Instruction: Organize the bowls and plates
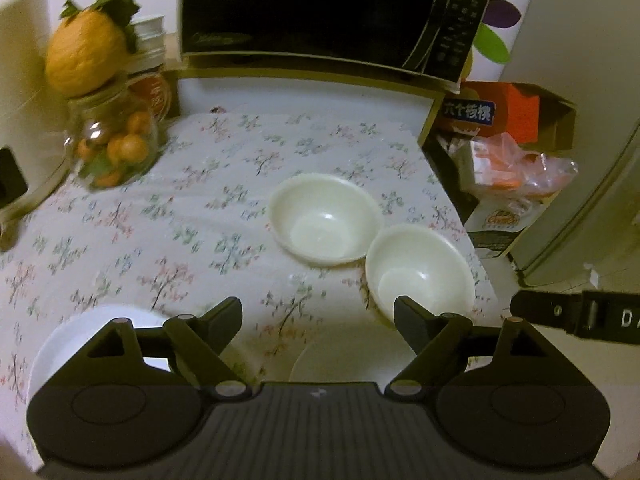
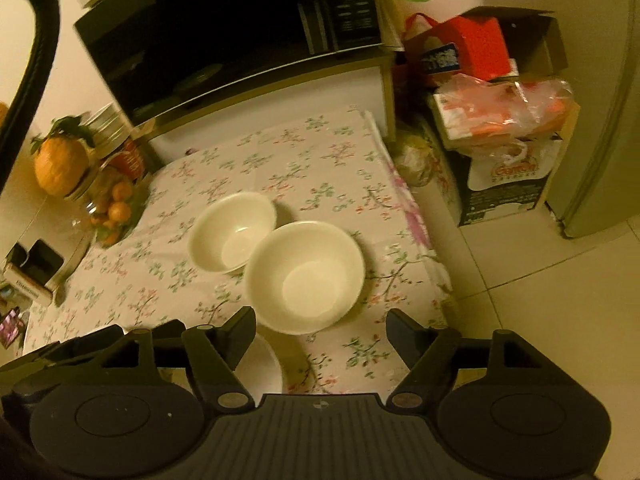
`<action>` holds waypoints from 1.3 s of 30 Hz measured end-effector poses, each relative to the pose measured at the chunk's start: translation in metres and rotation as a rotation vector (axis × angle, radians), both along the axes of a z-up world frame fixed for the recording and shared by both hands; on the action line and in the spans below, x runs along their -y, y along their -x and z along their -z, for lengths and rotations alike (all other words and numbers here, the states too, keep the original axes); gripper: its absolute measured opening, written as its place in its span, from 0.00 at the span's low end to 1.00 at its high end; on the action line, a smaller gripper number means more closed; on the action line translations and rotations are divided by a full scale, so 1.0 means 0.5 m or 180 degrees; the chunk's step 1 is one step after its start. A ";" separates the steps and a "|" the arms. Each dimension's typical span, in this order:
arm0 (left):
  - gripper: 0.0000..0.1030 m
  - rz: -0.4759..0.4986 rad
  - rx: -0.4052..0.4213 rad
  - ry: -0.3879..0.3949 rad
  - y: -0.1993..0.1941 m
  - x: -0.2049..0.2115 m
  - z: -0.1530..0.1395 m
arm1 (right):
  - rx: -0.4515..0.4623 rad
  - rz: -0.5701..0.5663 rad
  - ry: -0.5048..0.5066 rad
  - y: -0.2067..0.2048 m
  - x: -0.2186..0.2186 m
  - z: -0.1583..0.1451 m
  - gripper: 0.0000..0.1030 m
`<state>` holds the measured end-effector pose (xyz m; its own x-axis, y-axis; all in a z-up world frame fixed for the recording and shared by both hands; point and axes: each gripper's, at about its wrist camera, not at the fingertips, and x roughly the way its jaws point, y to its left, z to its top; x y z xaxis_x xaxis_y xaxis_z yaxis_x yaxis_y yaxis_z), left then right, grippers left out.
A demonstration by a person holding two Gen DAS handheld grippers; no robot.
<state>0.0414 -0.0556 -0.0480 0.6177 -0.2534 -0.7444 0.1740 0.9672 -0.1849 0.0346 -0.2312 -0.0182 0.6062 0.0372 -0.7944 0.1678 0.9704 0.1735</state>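
table: floral cloth | two white bowls touching | plates near edge | fruit jar

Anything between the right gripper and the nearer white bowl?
No. In the right wrist view, only floral tablecloth lies between the open right gripper and the nearer bowl, directly ahead of its fingers.

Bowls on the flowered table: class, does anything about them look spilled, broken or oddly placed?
Nothing spilled or broken. Both white bowls sit upright and empty: the farther bowl and the nearer bowl sit side by side, rims close or touching, not stacked. The nearer one stands close to the tablecloth edge.
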 end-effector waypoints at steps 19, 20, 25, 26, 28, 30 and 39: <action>0.72 0.0142 -0.0367 0.0167 -0.079 0.046 0.053 | -0.0236 0.0153 0.0045 -0.076 0.041 0.027 0.78; 0.71 0.0142 -0.0388 0.0176 -0.082 0.047 0.056 | -0.0258 0.0162 0.0044 -0.081 0.043 0.031 0.78; 0.65 0.0174 -0.0457 0.0175 -0.089 0.053 0.068 | -0.0393 0.0201 -0.0002 -0.102 0.043 0.054 0.78; 0.62 0.0180 -0.0462 0.0173 -0.090 0.052 0.070 | -0.0417 0.0203 -0.0027 -0.104 0.043 0.059 0.78; 0.58 0.0187 -0.0473 0.0180 -0.095 0.051 0.074 | -0.0462 0.0199 -0.0073 -0.108 0.040 0.067 0.78; 0.52 0.0185 -0.0508 0.0219 -0.100 0.048 0.079 | -0.0489 0.0206 -0.0080 -0.110 0.038 0.073 0.78; 0.35 0.0242 -0.0631 0.0357 -0.110 0.048 0.102 | -0.0674 0.0258 -0.0186 -0.126 0.031 0.113 0.77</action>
<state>0.0963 -0.0798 -0.0991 0.4383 -0.3817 -0.8138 0.1951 0.9242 -0.3284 0.0973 -0.2468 -0.0745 0.4291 0.0447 -0.9021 0.2835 0.9416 0.1815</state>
